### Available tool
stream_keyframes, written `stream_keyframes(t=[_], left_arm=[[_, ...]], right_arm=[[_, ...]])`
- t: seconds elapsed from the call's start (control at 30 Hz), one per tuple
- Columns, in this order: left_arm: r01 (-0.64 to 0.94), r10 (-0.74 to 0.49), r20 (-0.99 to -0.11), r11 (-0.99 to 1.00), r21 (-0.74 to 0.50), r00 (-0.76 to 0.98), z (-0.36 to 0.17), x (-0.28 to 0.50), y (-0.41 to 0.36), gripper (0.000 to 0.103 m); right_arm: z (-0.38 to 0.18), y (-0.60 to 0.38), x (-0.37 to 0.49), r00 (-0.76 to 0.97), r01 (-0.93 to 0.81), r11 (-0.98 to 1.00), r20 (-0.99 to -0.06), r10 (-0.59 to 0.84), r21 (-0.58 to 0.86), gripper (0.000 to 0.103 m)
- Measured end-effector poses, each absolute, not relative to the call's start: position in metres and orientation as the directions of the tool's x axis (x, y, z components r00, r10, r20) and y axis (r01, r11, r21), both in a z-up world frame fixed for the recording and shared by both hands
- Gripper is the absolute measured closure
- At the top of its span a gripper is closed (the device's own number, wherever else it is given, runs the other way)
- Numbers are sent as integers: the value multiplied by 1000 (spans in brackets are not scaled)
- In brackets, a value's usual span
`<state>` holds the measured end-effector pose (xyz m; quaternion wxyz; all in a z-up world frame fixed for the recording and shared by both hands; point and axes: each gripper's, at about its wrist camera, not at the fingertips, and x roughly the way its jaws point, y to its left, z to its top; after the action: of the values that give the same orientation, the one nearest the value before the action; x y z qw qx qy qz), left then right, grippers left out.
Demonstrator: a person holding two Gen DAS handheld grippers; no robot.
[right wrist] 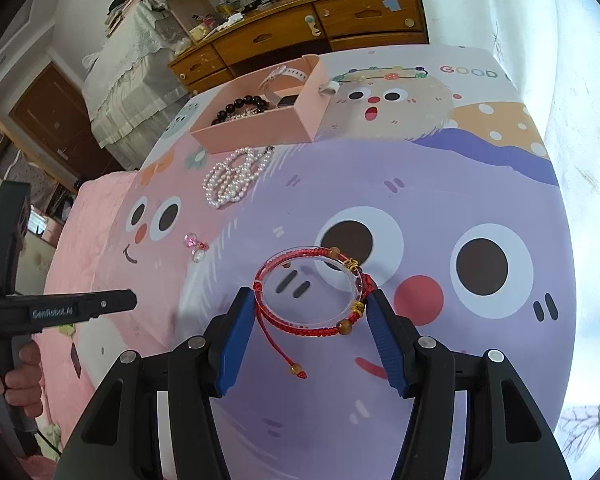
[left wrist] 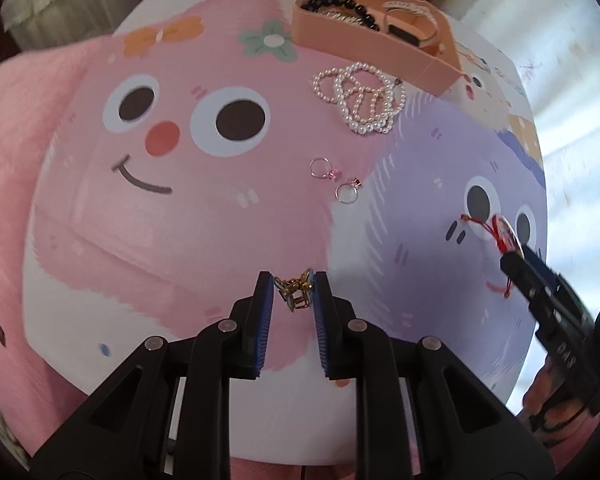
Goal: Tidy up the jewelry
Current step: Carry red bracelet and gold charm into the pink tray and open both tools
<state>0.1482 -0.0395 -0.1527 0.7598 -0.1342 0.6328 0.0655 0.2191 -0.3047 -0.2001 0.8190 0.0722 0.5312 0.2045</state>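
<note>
My left gripper (left wrist: 293,286) is shut on a small gold chain piece (left wrist: 296,292) with pale blue stones, above the cartoon mat (left wrist: 204,240). My right gripper (right wrist: 311,302) is shut on a clear bangle (right wrist: 312,286) wrapped with a red braided cord bracelet (right wrist: 324,330); both show in the left wrist view (left wrist: 504,236) at the right. A pearl strand pile (left wrist: 360,98) lies near the pink box (left wrist: 404,52), also seen in the right wrist view (right wrist: 232,180). Two rings (left wrist: 336,180) with pink and red stones lie mid-mat.
The pink box (right wrist: 260,132) holds a black bead bracelet (right wrist: 240,106), a watch (right wrist: 284,80) and other pieces. A pink blanket (left wrist: 8,140) lies to the mat's left. A wooden dresser (right wrist: 300,32) stands behind the table. The left gripper's body (right wrist: 60,308) shows at the left.
</note>
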Motion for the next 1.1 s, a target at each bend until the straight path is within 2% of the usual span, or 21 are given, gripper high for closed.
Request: stream_keyframes(t=[0.23, 0.47, 0.63, 0.8, 1.1], left_arm=[[-128, -89, -972, 985, -119, 219, -113, 148, -25, 86], [46, -98, -958, 995, -88, 270, -78, 212, -27, 86], [57, -118, -968, 993, -108, 220, -72, 271, -17, 86], [86, -121, -957, 991, -101, 262, -64, 325, -9, 86], [129, -194, -927, 979, -160, 322, -69, 381, -10, 86]], right_arm=[[-164, -261, 218, 400, -278, 886, -793, 459, 372, 45], [-125, -226, 248, 494, -244, 880, -729, 474, 408, 45], [-106, -217, 276, 555, -202, 897, -708, 436, 394, 45], [-99, -220, 312, 580, -124, 871, -678, 452, 475, 45], [-120, -217, 372, 578, -49, 843, -673, 461, 535, 45]])
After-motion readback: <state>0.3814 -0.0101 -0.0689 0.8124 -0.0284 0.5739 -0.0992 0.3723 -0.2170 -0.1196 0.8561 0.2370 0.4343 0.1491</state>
